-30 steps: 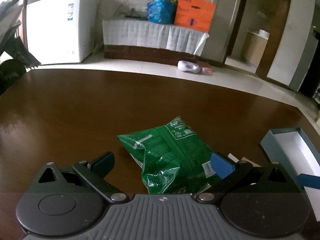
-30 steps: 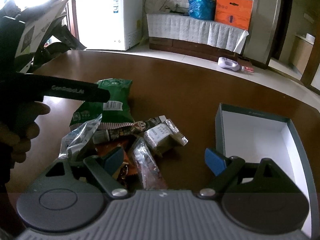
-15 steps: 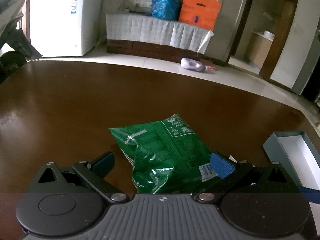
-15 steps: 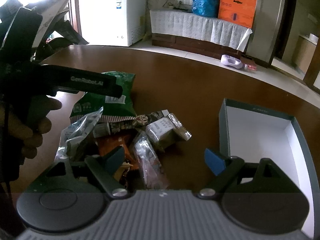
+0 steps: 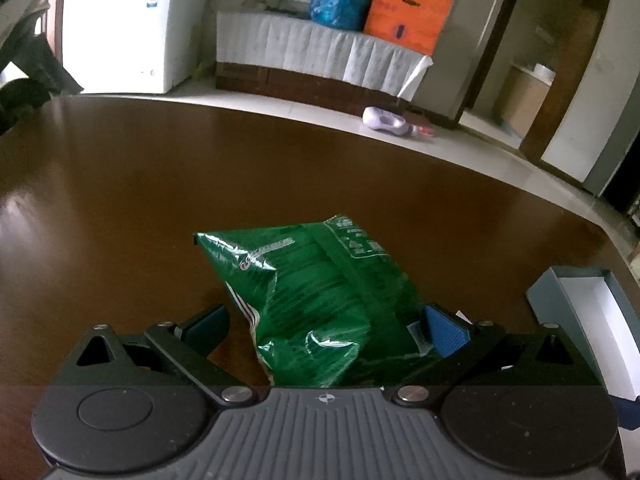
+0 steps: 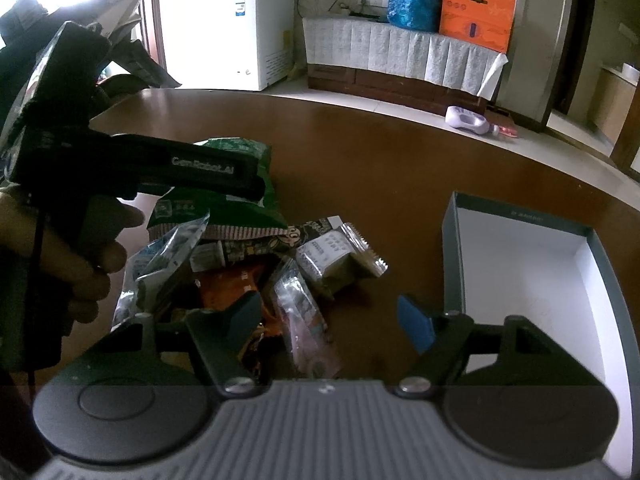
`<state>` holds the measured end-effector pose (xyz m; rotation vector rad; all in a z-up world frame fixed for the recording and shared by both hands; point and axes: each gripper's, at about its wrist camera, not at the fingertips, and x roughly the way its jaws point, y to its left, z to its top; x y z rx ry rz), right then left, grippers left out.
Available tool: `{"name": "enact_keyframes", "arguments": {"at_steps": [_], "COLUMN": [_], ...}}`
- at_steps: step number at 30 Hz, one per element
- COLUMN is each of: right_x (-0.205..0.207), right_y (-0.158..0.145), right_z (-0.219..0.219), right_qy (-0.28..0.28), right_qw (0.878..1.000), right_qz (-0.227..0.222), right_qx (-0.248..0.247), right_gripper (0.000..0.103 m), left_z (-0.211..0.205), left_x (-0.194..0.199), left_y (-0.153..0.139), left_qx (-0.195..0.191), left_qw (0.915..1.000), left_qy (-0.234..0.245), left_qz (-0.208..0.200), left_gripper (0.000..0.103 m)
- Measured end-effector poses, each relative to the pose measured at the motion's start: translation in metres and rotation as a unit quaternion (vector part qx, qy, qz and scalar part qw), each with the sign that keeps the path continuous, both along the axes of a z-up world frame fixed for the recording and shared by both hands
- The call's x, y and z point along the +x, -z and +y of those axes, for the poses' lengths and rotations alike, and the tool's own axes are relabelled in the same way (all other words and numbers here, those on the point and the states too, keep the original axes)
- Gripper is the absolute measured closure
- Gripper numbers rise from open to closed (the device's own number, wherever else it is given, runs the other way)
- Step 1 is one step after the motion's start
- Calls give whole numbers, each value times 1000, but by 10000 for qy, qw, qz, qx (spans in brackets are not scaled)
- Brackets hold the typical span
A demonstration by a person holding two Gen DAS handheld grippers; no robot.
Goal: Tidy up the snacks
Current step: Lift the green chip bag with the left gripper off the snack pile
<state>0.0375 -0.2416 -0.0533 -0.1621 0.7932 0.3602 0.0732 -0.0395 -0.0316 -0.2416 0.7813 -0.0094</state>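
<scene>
A green snack bag (image 5: 320,292) lies on the dark wooden table (image 5: 120,200), its near end between the jaws of my left gripper (image 5: 326,332), which is open. The right pad (image 5: 444,336) sits at the bag's edge and the left pad stands apart from it. In the right wrist view, my right gripper (image 6: 330,324) hovers over a pile of packets with its jaws closing. A clear packet (image 6: 304,320) lies between them, not pressed. A silver packet (image 6: 336,256) and an orange packet (image 6: 228,284) lie nearby. A hand (image 6: 80,256) holds the left gripper's black housing (image 6: 192,168) over the green bag (image 6: 240,204).
An open grey-blue box (image 6: 452,256) with a white inside stands on the table to the right of the pile, also in the left wrist view as a box (image 5: 548,292). Beyond the table's far edge are a white freezer (image 6: 248,40), a cloth-covered cabinet (image 6: 400,56) and a purple item (image 6: 464,118) on the floor.
My left gripper has come forward and down over the green bag, which now reaches further between its jaws. The right gripper's jaws have narrowed a little; it has stayed in place.
</scene>
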Motion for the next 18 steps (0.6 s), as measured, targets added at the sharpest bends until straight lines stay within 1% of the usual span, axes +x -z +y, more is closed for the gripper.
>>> {"name": "enact_keyframes", "arguments": {"at_steps": [6,9,11,15,17,18], "right_x": [-1,-1,-1,0,0,1], "right_y": [-1,0,0,0,0,1], "right_z": [-1,0,0,-1,-2,-2], "right_qy": [25,12,10,-4,-16,-24], "right_qw": [10000,10000,10000,10000,10000,10000], "right_qz": [1,-3,6,10,16,33], "right_qx": [35,28,39,34,35,43], "right_gripper": [27,27,27,27,31,33], "left_z": [1,1,3,7,10,11], "left_x": [6,6,6,7,5,4], "left_y": [3,3,3,3,5,4], "left_qx": [-184,-179,-183,-376,-422,-408], "left_qw": [9998,9998,9998,9991,9989,9989], "left_qy": [-40,-1,46,107,122,128], "left_qz": [13,-45,-117,-135,-150,-175], "left_gripper": [0,0,4,8,10,15]}}
